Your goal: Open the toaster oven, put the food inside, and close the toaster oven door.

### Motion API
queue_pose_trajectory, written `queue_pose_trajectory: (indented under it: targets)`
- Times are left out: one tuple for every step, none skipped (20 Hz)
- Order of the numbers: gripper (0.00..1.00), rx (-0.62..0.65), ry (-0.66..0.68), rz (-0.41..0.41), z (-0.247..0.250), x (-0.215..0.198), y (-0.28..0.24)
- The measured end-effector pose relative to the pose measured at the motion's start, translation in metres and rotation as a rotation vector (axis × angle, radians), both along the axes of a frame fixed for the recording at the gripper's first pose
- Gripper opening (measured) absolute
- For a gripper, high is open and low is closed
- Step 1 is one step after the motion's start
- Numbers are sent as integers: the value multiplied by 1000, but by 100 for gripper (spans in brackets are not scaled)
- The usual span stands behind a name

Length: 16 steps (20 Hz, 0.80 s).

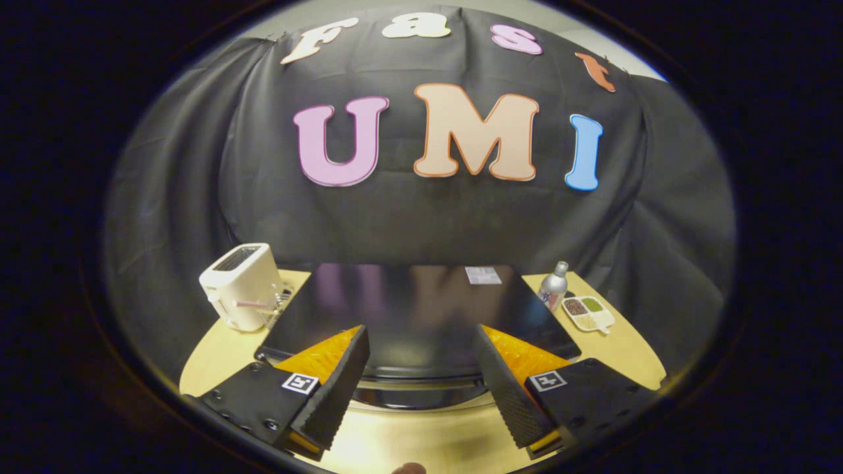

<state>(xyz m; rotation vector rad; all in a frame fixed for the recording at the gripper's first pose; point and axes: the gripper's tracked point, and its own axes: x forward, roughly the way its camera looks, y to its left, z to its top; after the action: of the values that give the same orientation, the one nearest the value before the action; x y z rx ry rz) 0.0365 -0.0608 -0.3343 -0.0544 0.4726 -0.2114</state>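
Black cloth drapes the booth behind a pale wooden table (612,352), whose bare edges show at lower left and right. Centre frame, a toaster oven (421,309) presents its flat black top, its door apparently shut, though the front is hard to read. At bottom, the gripper (421,382) is spread wide, holding nothing, above the oven's near edge. Middle left stands a white toaster (240,284); middle right, a silver bottle (553,284) beside a divided tray (587,313) of dark and green food

dim booth, warm light on table (217,355), glossy reflections, fisheye-bent edges
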Motion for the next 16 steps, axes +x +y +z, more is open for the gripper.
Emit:
queue_pose_trajectory:
  targets:
    - [100,4,16,-1,-7,-2,0]
    - [100,4,29,0,-14,-3,0]
    - [100,8,29,2,-15,-6,1]
    - [100,20,9,-8,-14,-4,-1]
    - [100,37,25,-14,-19,-7,0]
    - [100,62,19,-26,-19,-9,-1]
    - [100,80,22,-32,-22,-10,-1]
    - [100,71,21,-25,-19,-13,-1]
    - [100,62,29,-15,-19,-14,-1]
    - [100,67,30,-9,-21,-16,-1]
    - [100,80,31,-10,-21,-19,-2]
    - [100,79,44,-7,-25,-23,-1]
    - [100,77,46,-2,-26,-25,-2]
    - [100,73,43,-5,-22,-28,-2]
    - [100,71,52,-6,-23,-30,-2]
    - [100,72,49,-8,-21,-31,-2]
